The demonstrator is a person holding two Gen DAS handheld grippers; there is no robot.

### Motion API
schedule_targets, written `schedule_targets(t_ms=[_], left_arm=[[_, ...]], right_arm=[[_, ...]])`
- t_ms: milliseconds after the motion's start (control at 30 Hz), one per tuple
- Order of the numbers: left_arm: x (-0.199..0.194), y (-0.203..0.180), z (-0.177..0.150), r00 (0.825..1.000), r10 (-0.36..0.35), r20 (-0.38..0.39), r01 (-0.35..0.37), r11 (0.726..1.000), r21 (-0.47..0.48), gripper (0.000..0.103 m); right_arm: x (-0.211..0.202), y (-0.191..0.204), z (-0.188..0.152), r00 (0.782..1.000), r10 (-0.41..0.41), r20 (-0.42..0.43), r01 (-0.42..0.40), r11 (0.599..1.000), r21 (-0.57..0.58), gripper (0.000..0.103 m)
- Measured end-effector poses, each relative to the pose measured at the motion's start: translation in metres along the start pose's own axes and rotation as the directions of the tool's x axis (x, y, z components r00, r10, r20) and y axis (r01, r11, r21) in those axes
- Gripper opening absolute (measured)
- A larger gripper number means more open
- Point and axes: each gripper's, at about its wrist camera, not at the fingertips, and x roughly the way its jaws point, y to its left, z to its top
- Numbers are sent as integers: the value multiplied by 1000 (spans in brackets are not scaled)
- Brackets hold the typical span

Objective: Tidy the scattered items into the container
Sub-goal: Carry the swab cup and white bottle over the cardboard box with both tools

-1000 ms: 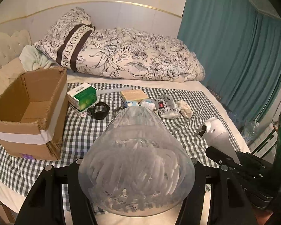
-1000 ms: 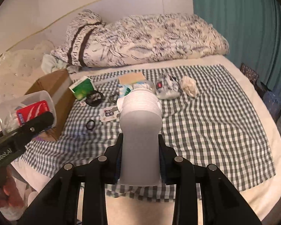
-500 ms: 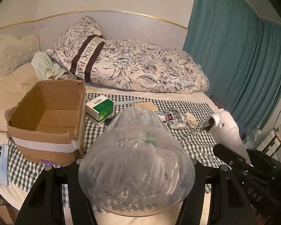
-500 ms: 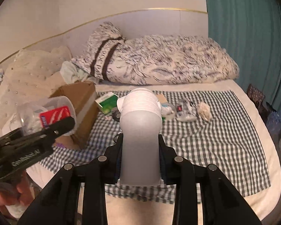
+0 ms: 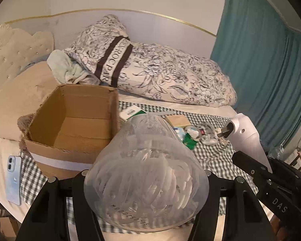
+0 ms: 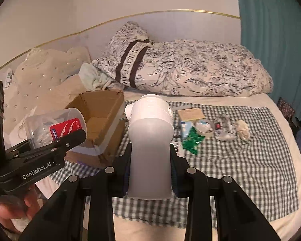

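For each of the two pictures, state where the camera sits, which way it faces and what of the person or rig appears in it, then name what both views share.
Left wrist: on the left gripper, facing down the bed; its fingers clamp a clear tub; right gripper at right.
Right wrist: on the right gripper, clamping a white device; left gripper and a hand at left.
Shared: cardboard box, floral pillow.

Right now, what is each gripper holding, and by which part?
Left gripper: clear plastic tub, across its sides. Right gripper: white device, by its grey lower body.
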Motion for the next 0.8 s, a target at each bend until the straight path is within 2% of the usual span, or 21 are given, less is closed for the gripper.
schedule_targets(t_ms=[467,800], left_arm=[[33,95,37,993,118,-8,-119,988,-97,62],[75,135,37,988,143,-55,-149,982,-114,62]], right_arm=[[82,75,45,991,120,-59,-125,988,-90,31],[164,98,62,971,184,-150,-194,980,-51,31]])
